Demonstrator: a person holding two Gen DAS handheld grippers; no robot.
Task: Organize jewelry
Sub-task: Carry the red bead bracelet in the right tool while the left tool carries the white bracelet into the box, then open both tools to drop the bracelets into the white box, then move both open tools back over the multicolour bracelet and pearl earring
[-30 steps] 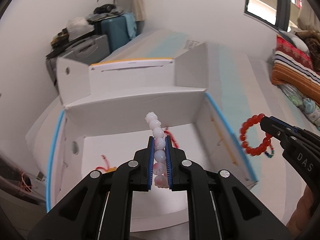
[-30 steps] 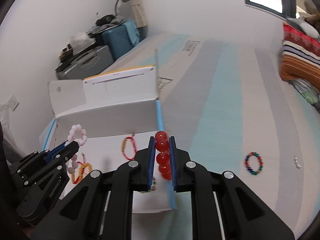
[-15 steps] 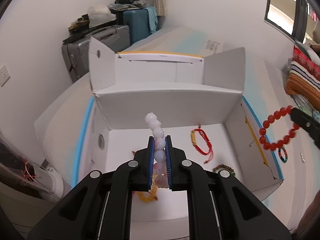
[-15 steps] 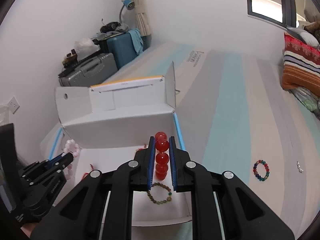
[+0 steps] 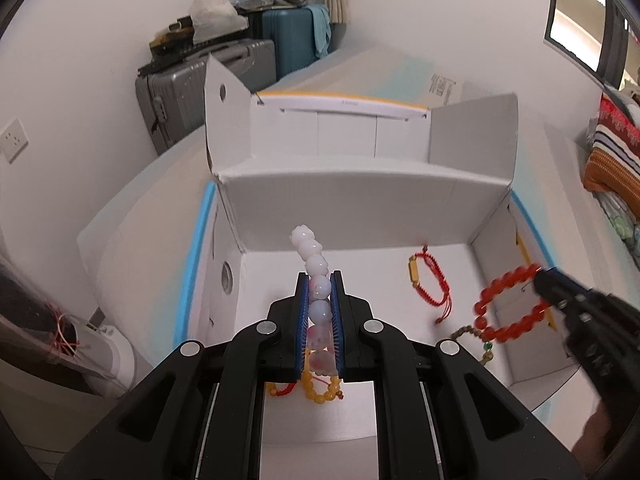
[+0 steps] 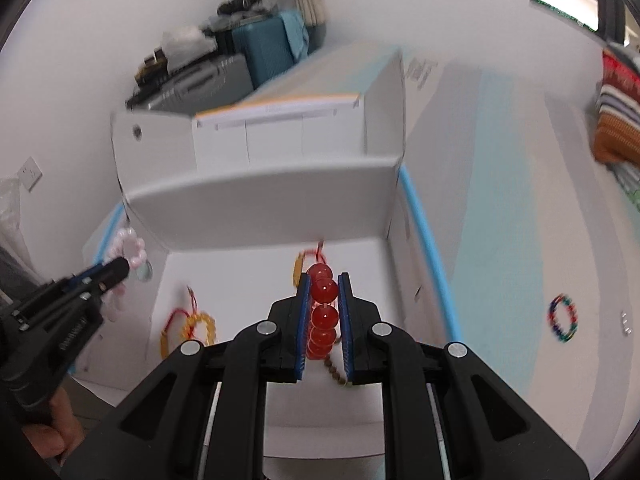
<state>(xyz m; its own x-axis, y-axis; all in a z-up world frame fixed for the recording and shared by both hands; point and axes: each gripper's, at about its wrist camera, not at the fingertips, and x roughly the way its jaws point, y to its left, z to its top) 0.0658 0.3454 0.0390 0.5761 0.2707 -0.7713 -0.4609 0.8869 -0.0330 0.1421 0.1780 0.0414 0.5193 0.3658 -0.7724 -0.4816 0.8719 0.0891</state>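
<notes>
My left gripper is shut on a pale pink bead bracelet and holds it above the left part of the open white box. My right gripper is shut on a red bead bracelet, over the box's right part; this bracelet also shows in the left wrist view. On the box floor lie a red cord bracelet, a yellow bead bracelet and a brown bead bracelet. A multicoloured bead bracelet lies on the striped bed outside the box.
The box has raised flaps at the back and blue-taped side rims. Suitcases stand against the wall behind. A striped pillow lies at the far right. A small silvery piece lies by the multicoloured bracelet.
Both grippers have moved over the box and lower into it, each still holding its bracelet. The right gripper has shifted left from the bed side to inside the box.
</notes>
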